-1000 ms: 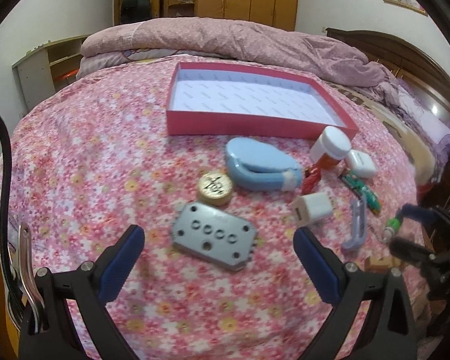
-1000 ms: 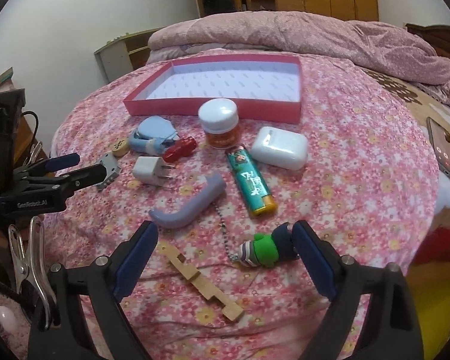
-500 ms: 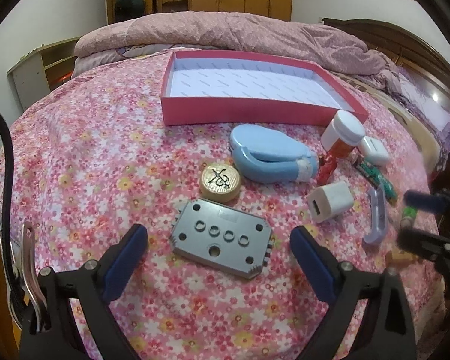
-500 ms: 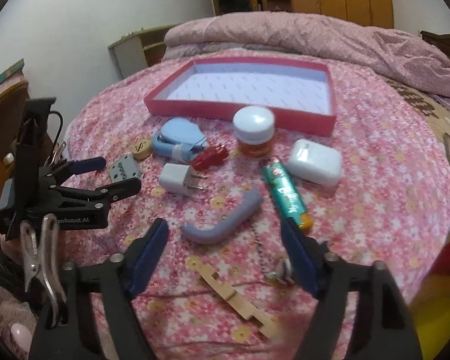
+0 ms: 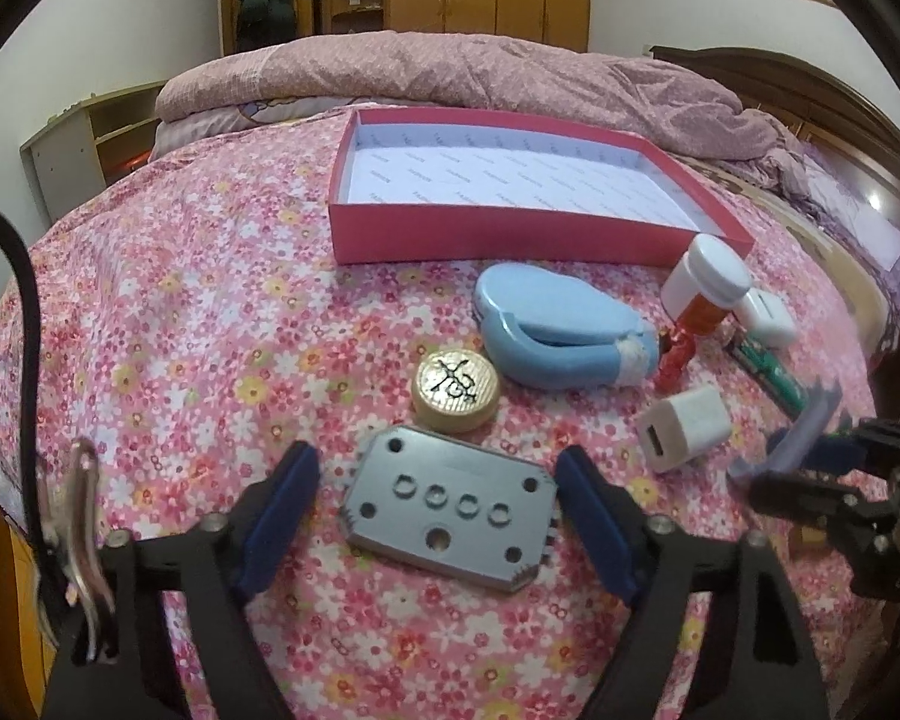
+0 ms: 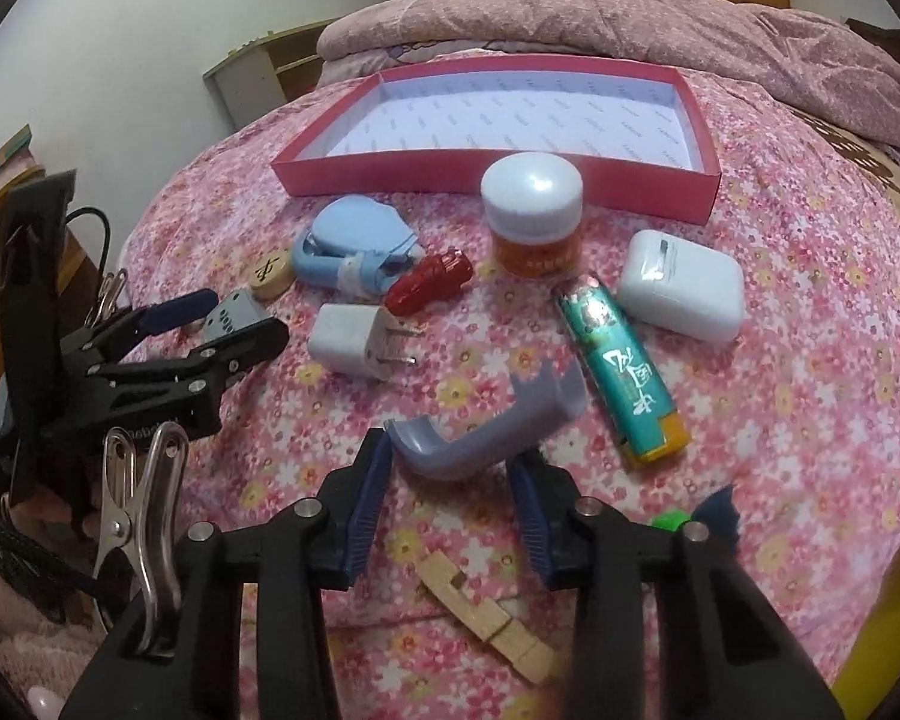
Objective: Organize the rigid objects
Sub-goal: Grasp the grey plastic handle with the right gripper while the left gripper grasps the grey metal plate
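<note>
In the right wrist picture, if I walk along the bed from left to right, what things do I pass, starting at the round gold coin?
gold coin → blue case → red toy car → jar with white lid → green lighter → white earbud case

A floral bedspread (image 5: 210, 300) carries a pink tray (image 5: 510, 234) and trinkets.
</note>
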`<state>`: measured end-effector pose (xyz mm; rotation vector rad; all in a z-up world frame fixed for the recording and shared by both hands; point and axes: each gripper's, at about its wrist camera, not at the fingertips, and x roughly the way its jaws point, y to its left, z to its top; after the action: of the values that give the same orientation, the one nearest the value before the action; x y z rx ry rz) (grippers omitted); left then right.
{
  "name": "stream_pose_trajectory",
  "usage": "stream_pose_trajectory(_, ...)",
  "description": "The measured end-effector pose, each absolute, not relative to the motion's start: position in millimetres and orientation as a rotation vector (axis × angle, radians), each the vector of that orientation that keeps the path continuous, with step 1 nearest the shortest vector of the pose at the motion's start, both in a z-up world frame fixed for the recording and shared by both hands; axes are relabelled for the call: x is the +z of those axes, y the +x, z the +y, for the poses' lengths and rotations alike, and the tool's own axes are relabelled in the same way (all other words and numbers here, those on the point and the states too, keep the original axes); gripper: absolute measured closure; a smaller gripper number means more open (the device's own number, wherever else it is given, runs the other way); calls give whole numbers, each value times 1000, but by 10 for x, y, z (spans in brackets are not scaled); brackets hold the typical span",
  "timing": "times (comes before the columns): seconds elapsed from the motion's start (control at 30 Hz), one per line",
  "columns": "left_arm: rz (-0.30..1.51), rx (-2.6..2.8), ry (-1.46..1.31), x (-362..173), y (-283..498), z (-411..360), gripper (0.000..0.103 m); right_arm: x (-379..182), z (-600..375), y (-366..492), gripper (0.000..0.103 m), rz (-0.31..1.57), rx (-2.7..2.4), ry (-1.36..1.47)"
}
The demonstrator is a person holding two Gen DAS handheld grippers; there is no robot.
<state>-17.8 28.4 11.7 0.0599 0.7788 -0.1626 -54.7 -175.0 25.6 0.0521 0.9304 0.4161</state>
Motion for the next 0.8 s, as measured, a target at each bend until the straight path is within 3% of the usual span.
stream_pose_trajectory(0.03,777,-166,64,122,-178,278,29,257,-1735,-536,62,930,413,51)
stream_pose_trajectory(0.6,800,-184,63,119,-269,246,29,262,-1826,-451,62,954,413,158)
stream_pose_trajectory(0.63,799,-189,56,125,-286,255,29,263,-1831,-463,65,952,413,160)
stream_pose_trajectory(0.67,798,-194,48,135,-301,263,29,265,-1849,-481,78,949,417,163)
stream_pose_trajectory(0.7,796,-199,38,151,-319,271,29,274,-1865,-498,83,948,422,167)
stream_pose_trajectory(0.8,781,-207,20,221,-380,286,29,308,-1894,-553,83,924,419,178)
